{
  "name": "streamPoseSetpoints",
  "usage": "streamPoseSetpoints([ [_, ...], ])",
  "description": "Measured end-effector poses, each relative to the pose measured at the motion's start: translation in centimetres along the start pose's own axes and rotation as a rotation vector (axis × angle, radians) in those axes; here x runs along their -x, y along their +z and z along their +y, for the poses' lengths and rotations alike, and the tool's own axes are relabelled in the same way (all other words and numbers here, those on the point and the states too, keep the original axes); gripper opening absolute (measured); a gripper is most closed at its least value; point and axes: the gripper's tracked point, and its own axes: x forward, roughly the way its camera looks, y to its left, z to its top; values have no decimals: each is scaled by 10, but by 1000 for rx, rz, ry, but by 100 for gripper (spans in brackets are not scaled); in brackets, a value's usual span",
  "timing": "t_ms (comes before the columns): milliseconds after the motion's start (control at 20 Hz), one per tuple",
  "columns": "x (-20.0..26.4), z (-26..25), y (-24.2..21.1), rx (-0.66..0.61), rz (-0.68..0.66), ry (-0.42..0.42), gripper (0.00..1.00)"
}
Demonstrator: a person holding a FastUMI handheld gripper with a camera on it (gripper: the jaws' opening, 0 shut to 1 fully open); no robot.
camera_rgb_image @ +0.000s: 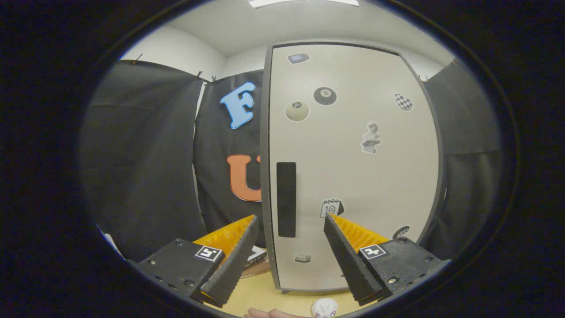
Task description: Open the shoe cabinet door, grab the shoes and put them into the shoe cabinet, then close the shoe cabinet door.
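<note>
While the tall pale-grey shoe cabinet door [353, 168] stands closed at twelve o'clock, black-and-orange claw [291, 229] spread apart, empty, framing its black vertical handle strip [286, 199]; step: opening; next, likely hooking that handle.

Shoe cabinet [353, 145] interior hidden behind its closed door [362, 176]. White object [324, 308] and fingertip-like shape [265, 314] below the fingers are cut off, unidentifiable. Stickers [371, 138] on door too small to make out.

The gripper [291, 221] is level, its two fingers [234, 260] spread wide apart with nothing between them.
</note>
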Motion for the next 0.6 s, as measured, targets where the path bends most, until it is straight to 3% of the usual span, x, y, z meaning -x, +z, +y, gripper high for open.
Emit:
streamPoseSetpoints([
  [450, -56, -9, 9, -39, 34, -56, 98],
  [600, -64, -14, 20, -100, 19, -45, 88],
])
